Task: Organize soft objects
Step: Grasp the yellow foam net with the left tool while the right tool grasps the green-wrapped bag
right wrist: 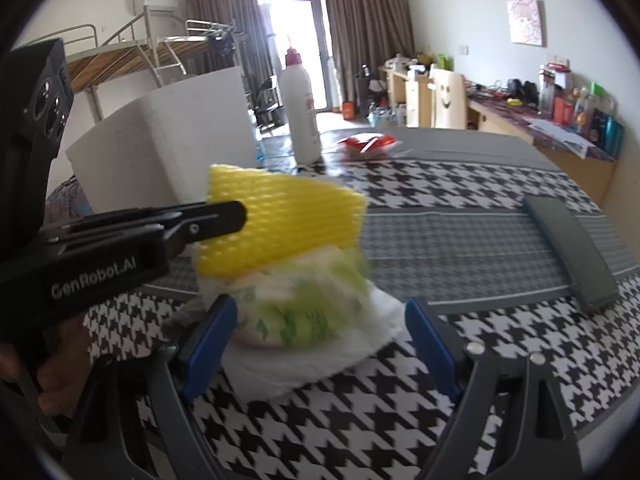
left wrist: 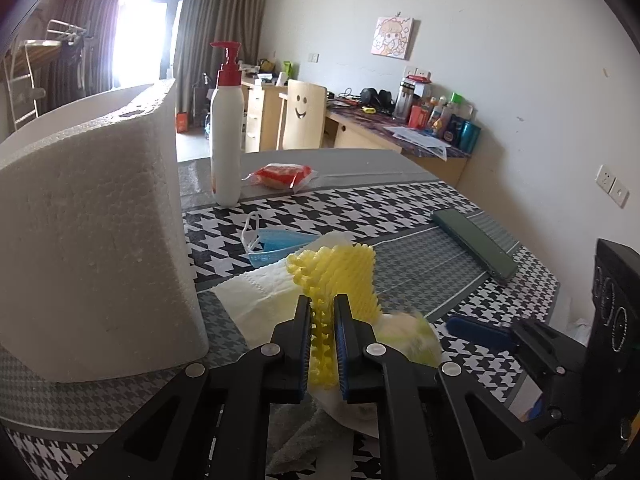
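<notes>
A yellow foam net (left wrist: 340,276) stands up from a pile on the houndstooth table, and my left gripper (left wrist: 322,308) is shut on its lower edge. In the right wrist view the same net (right wrist: 288,216) is pinched from the left by the left gripper (right wrist: 236,212). Under it lie a blurred green-and-white soft packet (right wrist: 304,312) and a white tissue (right wrist: 304,364). My right gripper (right wrist: 320,312) is open, its blue fingers either side of the packet without touching it. A blue face mask (left wrist: 276,246) lies just beyond the pile.
A big white foam box (left wrist: 92,240) stands at the left, close to the pile. Behind it are a white pump bottle (left wrist: 227,132) and a red snack packet (left wrist: 282,174). A dark green flat case (left wrist: 476,244) lies at the right. A grey towel (left wrist: 304,440) lies under the left gripper.
</notes>
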Motion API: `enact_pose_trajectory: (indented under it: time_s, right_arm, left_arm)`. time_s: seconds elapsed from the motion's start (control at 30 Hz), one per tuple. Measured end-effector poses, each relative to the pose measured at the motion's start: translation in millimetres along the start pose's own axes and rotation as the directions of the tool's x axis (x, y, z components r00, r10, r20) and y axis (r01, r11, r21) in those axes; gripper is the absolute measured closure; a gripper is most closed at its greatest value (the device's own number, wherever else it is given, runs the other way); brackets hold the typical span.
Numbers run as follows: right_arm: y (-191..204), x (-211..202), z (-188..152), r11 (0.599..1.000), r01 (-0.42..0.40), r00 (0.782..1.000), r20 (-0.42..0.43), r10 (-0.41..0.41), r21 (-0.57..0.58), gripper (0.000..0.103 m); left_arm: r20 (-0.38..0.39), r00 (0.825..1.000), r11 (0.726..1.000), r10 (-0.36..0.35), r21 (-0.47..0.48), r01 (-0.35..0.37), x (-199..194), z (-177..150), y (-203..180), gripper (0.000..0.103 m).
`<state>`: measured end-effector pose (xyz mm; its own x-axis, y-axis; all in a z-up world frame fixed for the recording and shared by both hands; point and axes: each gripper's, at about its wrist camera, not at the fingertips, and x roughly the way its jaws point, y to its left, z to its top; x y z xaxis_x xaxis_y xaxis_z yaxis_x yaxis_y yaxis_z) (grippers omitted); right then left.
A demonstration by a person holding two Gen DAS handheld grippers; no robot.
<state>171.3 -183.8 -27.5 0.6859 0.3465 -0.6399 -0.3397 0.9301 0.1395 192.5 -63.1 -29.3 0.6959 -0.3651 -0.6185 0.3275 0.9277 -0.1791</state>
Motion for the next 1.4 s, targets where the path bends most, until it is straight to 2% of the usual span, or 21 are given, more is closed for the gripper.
enact_pose_trajectory:
  time_s: [0.27,0.47,0.63,0.77,0.8,0.83,0.87,1.0,1.07,1.4]
  right_arm:
    - [-5,12,2,0.997,-0.077,0.995,-0.058,0.079,0.029,0.014]
    - [0,11,-3,0.997,-0.08,0.994,-0.069,0.082,0.024,0.014]
    - [2,9,-6,0.995,-0.101,0.992,-0.079,0.102,0.018,0.028]
    - [6,-1,-7,0.996,-0.089,0.994,-0.066,0.089,0.003,0.034]
    - [6,-3,-7,0.996,-0.088,0.994,-0.063,0.088,0.0,0.039]
    - [7,-7,-7,0.996,-0.088,0.994,-0.059,0.088,-0.001,0.049]
    - [6,-10,-7,0.996,-0.093,0.994,-0.057,0.093,0.003,0.054]
    - [4,-17,-4,0.995,-0.102,0.993,-0.055,0.102,0.014,0.073]
    - [3,-19,-2,0.995,-0.098,0.994,-0.053,0.099,0.017,0.078]
    - [9,-46,4,0.997,-0.081,0.996,0.024,0.081,0.001,0.081]
  left_arm:
    - [-0.018,1.0,1.0,-0.019,0.009,0.02,5,-4,1,0.091]
    - [-0.015,0.999,0.999,-0.034,0.01,0.034,3,-6,0,0.091]
    - [-0.018,0.999,0.999,-0.036,0.004,0.036,3,-5,1,0.091]
    - [-0.011,0.999,0.999,-0.04,0.002,0.04,0,-5,2,0.091]
    - [-0.008,0.999,0.999,-0.045,0.007,0.045,-2,-5,1,0.092]
    - [-0.004,0.999,0.999,-0.045,0.013,0.045,-3,-5,0,0.092]
    - [0.001,0.999,0.999,-0.045,0.017,0.045,-5,-5,-1,0.092]
    - [0.035,0.998,0.998,-0.054,0.025,0.053,-18,-4,-3,0.093]
    - [0.04,0.998,0.998,-0.054,0.023,0.053,-21,-4,-3,0.093]
    - [0.106,0.994,0.999,-0.04,0.033,0.036,-53,-2,-6,0.093]
